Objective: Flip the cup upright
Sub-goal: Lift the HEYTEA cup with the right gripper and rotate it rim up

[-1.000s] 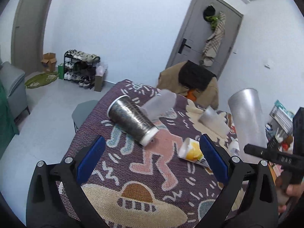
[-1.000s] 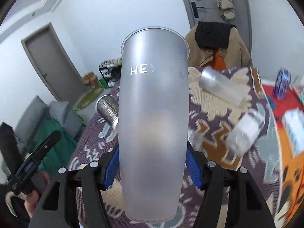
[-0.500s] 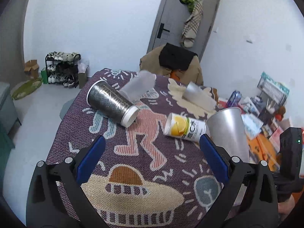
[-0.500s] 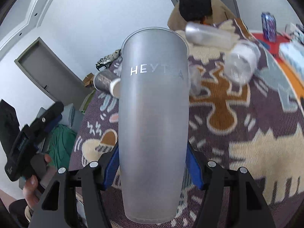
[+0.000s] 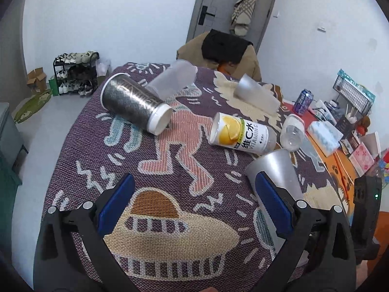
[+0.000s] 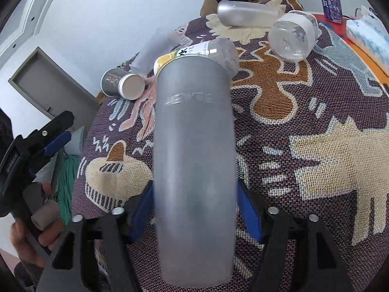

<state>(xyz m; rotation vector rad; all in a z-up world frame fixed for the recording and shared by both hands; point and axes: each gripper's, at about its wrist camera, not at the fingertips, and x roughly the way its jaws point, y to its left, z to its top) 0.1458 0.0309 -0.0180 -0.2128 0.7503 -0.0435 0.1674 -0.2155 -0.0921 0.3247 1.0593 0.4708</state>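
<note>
A tall frosted grey cup (image 6: 194, 165) fills the middle of the right wrist view, between the blue pads of my right gripper (image 6: 195, 214), which is shut on its lower body. Its far end points toward the table. In the left wrist view the same cup (image 5: 274, 170) leans at the right, partly behind my right finger. My left gripper (image 5: 192, 206) is open and empty above the patterned tablecloth (image 5: 170, 170); it also shows at the left of the right wrist view (image 6: 46, 143).
Lying on the cloth: a glittery dark cup (image 5: 133, 104), a frosted cup (image 5: 172, 80), a silver cup (image 5: 255, 92), a yellow-label bottle (image 5: 240, 133), a clear jar (image 5: 291, 133). A chair with coats (image 5: 221, 48) stands behind. Boxes and clutter (image 5: 340, 126) are at the right.
The grey cup has tipped forward and down toward the table in my right gripper. My left gripper has tilted down toward the cloth and stays open.
</note>
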